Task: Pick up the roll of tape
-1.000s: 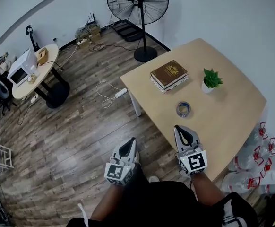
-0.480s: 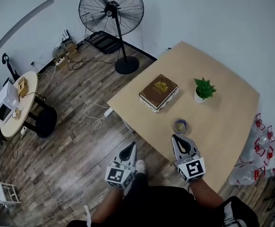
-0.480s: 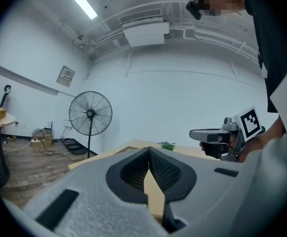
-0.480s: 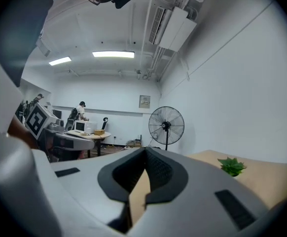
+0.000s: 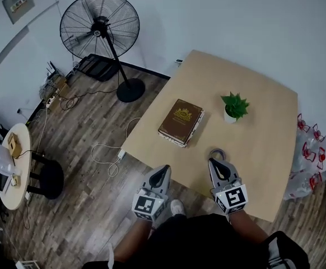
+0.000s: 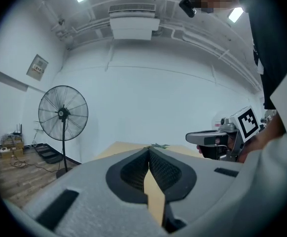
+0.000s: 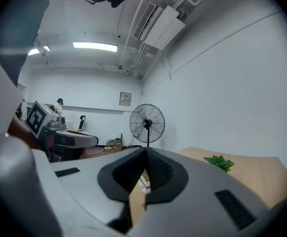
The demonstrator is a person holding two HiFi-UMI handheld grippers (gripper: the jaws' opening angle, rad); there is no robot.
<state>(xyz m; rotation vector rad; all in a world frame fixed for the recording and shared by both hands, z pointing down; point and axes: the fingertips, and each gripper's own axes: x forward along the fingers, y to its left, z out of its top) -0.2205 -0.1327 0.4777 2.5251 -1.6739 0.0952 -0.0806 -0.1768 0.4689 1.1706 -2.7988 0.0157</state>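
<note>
The ring-shaped roll of tape (image 5: 215, 150) lies flat, hole upward, near the hardcover book (image 5: 180, 121) (left hand-held gripper (image 5: 163, 170) and right hand-held gripper (image 5: 217, 162) clenched, empty).

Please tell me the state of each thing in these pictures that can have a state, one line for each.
left claw: shut, empty.
right claw: shut, empty.
roll of tape: lying flat on the table, not held.
book: closed, lying flat.
potted plant: upright.
fan: standing upright; whether it runs, cannot tell.

Brown book (image 5: 180, 122) near potted plant (image 5: 234, 106) on wooden table (image 5: 264, 142)
</note>
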